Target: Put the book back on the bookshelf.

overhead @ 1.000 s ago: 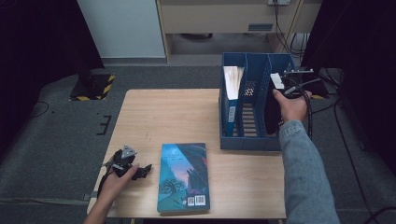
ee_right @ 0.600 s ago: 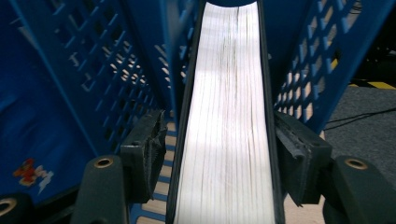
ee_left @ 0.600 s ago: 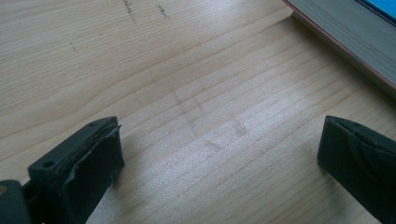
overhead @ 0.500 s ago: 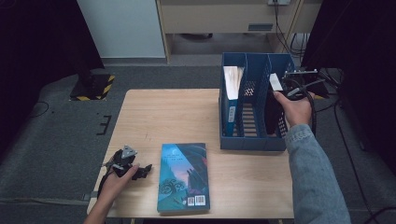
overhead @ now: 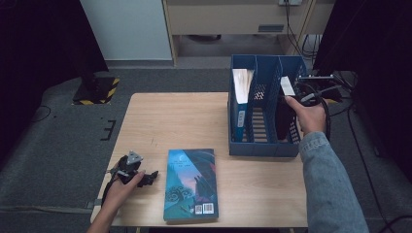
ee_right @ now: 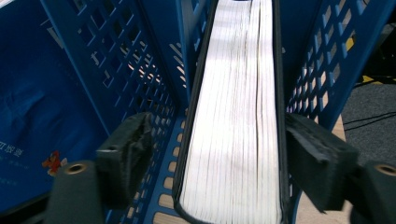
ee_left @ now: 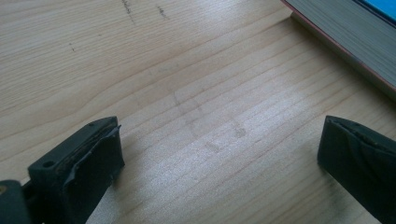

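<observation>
A thick black-covered book (ee_right: 238, 116) stands pages-up in the right compartment of a blue file rack (overhead: 262, 145). My right gripper (ee_right: 222, 137) straddles its top edge. The left jaw stands clear of the cover and the right jaw sits right beside it, so the gripper is open. In the high view the right gripper (overhead: 294, 97) is at the rack's right side over the black book (overhead: 282, 116). A teal book (overhead: 190, 184) lies flat near the table's front edge. My left gripper (overhead: 145, 175) rests open on the wood just left of it, with the teal book's page edge (ee_left: 350, 37) ahead.
A blue-spined book (overhead: 240, 97) stands in the rack's left compartment, and the middle one shows only slatted floor. The wooden table (overhead: 184, 121) is bare at left and centre. Cables trail off the table's right side, with dark floor and cabinets beyond.
The right hand has drifted slightly toward the near side and lower, and the black book sits deeper in the rack. The left gripper and the teal book have not moved.
</observation>
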Demonstrator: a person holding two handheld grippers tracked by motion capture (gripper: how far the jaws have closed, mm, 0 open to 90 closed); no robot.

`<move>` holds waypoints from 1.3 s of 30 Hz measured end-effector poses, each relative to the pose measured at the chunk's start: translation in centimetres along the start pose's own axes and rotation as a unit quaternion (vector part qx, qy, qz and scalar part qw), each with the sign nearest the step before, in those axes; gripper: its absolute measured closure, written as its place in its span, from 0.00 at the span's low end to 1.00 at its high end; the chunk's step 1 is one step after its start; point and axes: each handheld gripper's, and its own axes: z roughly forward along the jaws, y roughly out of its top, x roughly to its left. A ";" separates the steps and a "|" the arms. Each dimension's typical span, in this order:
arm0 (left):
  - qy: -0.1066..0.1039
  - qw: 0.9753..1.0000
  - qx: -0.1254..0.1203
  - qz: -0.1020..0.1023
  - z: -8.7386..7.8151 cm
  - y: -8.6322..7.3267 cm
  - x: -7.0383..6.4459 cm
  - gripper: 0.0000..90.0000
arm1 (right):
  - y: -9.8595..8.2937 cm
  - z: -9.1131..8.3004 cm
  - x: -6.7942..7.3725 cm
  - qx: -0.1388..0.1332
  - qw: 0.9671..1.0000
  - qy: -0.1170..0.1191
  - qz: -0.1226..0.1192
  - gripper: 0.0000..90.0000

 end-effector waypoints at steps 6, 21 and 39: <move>0.000 1.000 0.000 0.000 0.0 0.0 0.0 0.00 | -0.5 -0.9 -0.4 -0.021 1.000 -0.008 -0.001 0.18; 0.000 1.000 0.000 0.000 0.1 0.0 0.0 0.00 | -1.8 -2.4 0.3 -0.034 0.999 0.010 -0.018 0.10; 0.000 1.000 -0.001 -0.001 0.1 0.0 -0.1 0.00 | -4.8 -4.0 0.7 -0.038 0.999 0.012 -0.031 0.09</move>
